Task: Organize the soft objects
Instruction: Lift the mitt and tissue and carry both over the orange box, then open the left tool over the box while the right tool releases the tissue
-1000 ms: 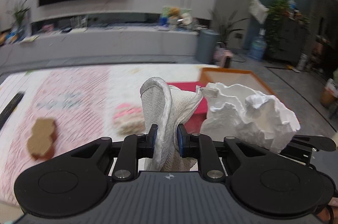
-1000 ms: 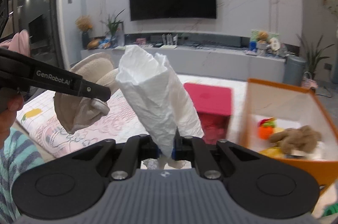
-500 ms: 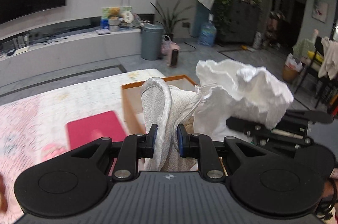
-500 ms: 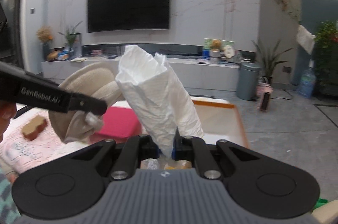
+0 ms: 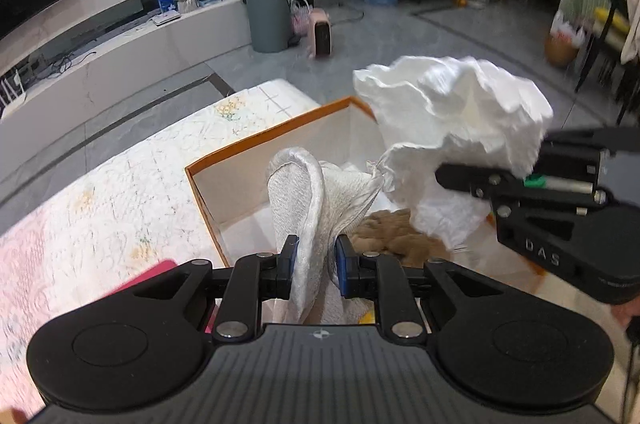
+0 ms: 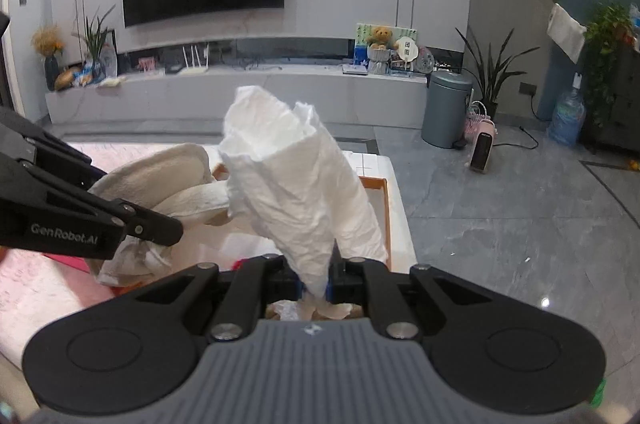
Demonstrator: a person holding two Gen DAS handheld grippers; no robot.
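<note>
My left gripper (image 5: 314,266) is shut on a cream-white cloth pad (image 5: 308,199) with a satin edge, held upright over the orange-rimmed box (image 5: 256,147). My right gripper (image 6: 318,280) is shut on a crumpled white tissue (image 6: 296,183) that stands up from its jaws. In the left wrist view the tissue (image 5: 452,127) hangs over the box's right side, pinched by the right gripper (image 5: 452,179). In the right wrist view the left gripper (image 6: 160,228) enters from the left with the cloth pad (image 6: 168,179). A brown plush toy (image 5: 400,236) lies inside the box.
The box stands at the corner of a bed with a floral quilt (image 5: 132,191). A pink-red flat item (image 5: 156,270) lies beside the box. Beyond are grey floor, a grey bin (image 6: 446,107), a small heater (image 6: 482,151) and a TV console (image 6: 240,91).
Both grippers have swung right from over the quilt to over the orange box, each keeping its hold. The red item has slid to the left edge of view.
</note>
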